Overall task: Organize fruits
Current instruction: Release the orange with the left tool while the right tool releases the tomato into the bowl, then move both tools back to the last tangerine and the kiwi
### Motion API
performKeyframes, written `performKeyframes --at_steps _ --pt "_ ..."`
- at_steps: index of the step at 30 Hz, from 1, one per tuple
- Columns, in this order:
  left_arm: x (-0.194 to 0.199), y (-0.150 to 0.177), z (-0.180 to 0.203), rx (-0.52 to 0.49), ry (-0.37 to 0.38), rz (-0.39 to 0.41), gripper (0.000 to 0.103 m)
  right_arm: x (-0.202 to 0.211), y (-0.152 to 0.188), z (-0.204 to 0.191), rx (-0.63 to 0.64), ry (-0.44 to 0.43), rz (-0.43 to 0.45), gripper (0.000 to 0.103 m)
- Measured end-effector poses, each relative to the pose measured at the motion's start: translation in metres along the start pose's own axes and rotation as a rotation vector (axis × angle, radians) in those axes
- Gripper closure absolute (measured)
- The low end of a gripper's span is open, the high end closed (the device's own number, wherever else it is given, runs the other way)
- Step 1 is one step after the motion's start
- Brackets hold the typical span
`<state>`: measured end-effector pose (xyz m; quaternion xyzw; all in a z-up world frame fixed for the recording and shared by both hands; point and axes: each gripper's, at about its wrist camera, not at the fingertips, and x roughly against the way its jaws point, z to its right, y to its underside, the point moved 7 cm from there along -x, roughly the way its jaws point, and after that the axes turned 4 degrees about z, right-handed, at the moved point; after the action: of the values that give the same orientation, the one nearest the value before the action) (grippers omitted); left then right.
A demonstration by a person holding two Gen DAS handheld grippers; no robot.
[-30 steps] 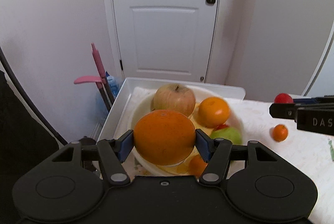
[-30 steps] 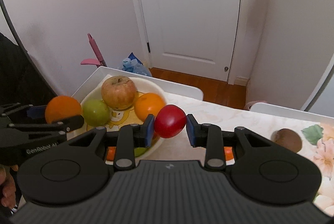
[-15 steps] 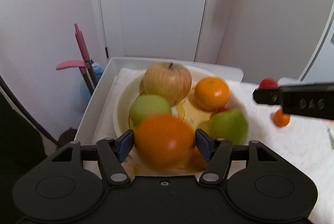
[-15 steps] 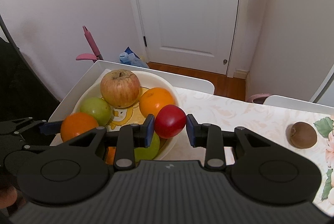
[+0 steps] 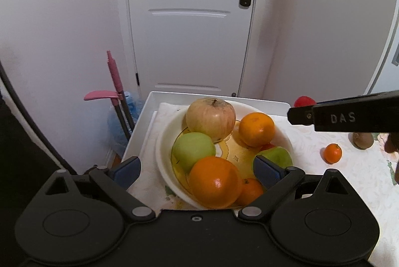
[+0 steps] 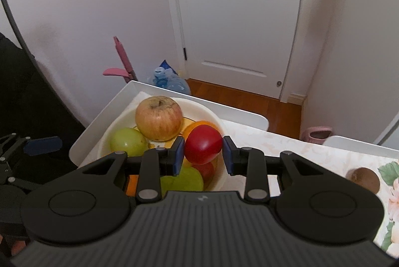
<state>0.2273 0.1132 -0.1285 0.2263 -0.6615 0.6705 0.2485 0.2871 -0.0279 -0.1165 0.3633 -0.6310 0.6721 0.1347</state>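
Our left tool point(image 5: 197, 168) stands wide, its blue pads clear of the large orange point(image 5: 214, 182) that rests in the white bowl point(image 5: 163, 142) at its near rim. Our right tool point(image 6: 203, 155) is narrow, gripping a glossy red fruit point(image 6: 203, 143) above the bowl's right edge. The bowl also holds a big pale apple point(image 5: 210, 117), green apples point(image 5: 193, 148) and another orange point(image 5: 256, 128). A small tangerine point(image 5: 332, 153) lies on the desk point(image 5: 349, 179).

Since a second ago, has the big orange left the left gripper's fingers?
Yes. The big orange now sits in the white bowl beside the green apple, and the left gripper has opened around it.
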Motion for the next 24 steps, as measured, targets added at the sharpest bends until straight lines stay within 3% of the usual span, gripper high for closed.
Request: performKeyframes --at_steps 15,16,19,20,24 --pt "0.003 0.017 -0.015 -0.046 -0.057 -0.014 0.004 -0.047 0.017 -0.038 0.034 -0.129 -0.083 0.055" --pt "0.002 0.018 -0.016 -0.046 -0.058 -0.017 0.004 -0.046 0.017 -0.038 0.033 -0.132 -0.069 0.049" --pt "0.001 0.021 -0.018 -0.047 -0.057 -0.021 0.004 -0.039 0.015 -0.038 0.04 -0.108 -0.022 0.007" --pt "0.001 0.023 -0.018 -0.046 -0.055 -0.023 0.004 -0.037 0.015 -0.037 0.043 -0.095 -0.009 0.0" --pt "0.0 0.024 -0.019 -0.041 -0.044 -0.025 0.004 -0.035 0.016 -0.035 0.043 -0.078 -0.017 0.0"
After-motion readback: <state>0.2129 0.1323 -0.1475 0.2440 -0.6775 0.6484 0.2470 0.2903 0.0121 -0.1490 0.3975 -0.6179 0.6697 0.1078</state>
